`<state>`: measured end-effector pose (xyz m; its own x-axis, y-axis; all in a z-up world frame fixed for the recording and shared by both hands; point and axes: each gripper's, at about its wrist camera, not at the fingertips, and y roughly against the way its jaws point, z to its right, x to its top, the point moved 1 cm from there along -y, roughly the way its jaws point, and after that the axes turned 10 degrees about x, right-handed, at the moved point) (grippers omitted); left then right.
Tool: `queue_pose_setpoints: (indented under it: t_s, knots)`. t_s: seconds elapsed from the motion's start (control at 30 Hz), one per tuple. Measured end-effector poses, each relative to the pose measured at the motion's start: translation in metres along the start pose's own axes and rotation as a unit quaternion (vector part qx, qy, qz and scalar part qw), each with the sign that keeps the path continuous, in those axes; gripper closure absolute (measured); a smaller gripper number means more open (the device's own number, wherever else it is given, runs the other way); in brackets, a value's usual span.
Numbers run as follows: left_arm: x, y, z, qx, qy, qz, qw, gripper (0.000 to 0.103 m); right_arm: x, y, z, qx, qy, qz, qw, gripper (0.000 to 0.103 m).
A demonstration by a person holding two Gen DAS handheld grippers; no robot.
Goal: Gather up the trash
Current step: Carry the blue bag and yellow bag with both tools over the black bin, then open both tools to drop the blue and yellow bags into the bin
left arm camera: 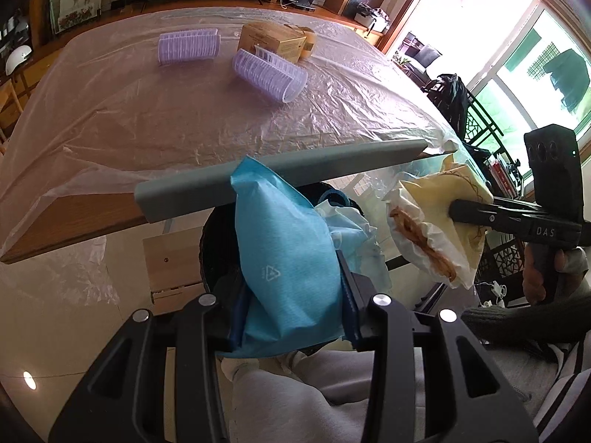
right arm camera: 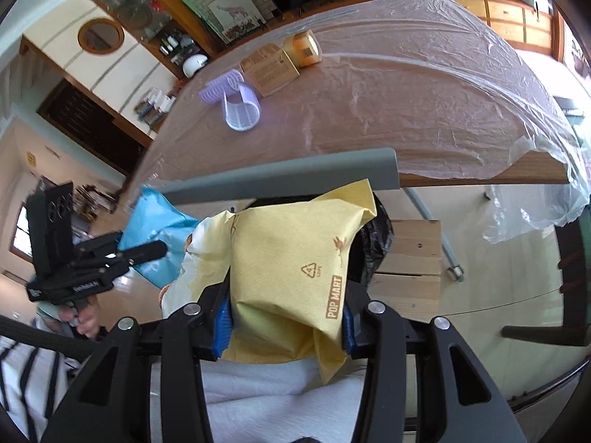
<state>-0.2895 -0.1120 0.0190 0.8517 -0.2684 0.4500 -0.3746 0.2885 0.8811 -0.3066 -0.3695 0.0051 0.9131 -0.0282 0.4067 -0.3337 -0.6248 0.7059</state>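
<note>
While both grippers hang just off the near edge of a plastic-covered table [left arm camera: 184, 122], each one carries a piece of trash. The left gripper [left arm camera: 291, 317] is clamped on a blue wrapper [left arm camera: 288, 254], its blue-padded fingers pressing the crumpled packet from both sides. The right gripper [right arm camera: 284, 328] is clamped on a yellow wrapper [right arm camera: 291, 258] printed with a recycling mark; the left camera shows this wrapper's white lining and a brown smear at its open end.

Below and between the two wrappers sits a dark bin [left arm camera: 218, 254] lined with a black bag, tucked under the table's grey edge guard [left arm camera: 280, 177]. Its mouth is mostly hidden behind the wrappers, so how full it is cannot be judged.

Farther back on the table, well apart from the grippers, lie two purple hair rollers [left arm camera: 269, 74], a cardboard box [left arm camera: 273, 40] and a small orange box [right arm camera: 303, 50].

Judging from this, the step in hand is dropping both wrappers into the bin. To do it well, each wrapper should be brought squarely over the bin's mouth, clear of the edge guard, and lowered before the fingers open, since light wrappers can drift or catch on the rim.
</note>
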Motion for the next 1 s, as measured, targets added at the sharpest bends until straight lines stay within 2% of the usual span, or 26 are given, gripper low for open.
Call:
queue_pose_setpoints:
  t_s: [0.33, 1.0]
  knots:
    - [-0.003, -0.017, 0.006, 0.026, -0.012, -0.012, 0.9995, 0.061, -0.002, -0.028, -0.007, -0.053, 0.044, -0.031, 0.997, 0.060]
    - [-0.007, -0.048, 0.015, 0.074, -0.051, -0.031, 0.9955, 0.061, 0.000, -0.074, -0.013, -0.104, 0.097, -0.065, 0.988, 0.060]
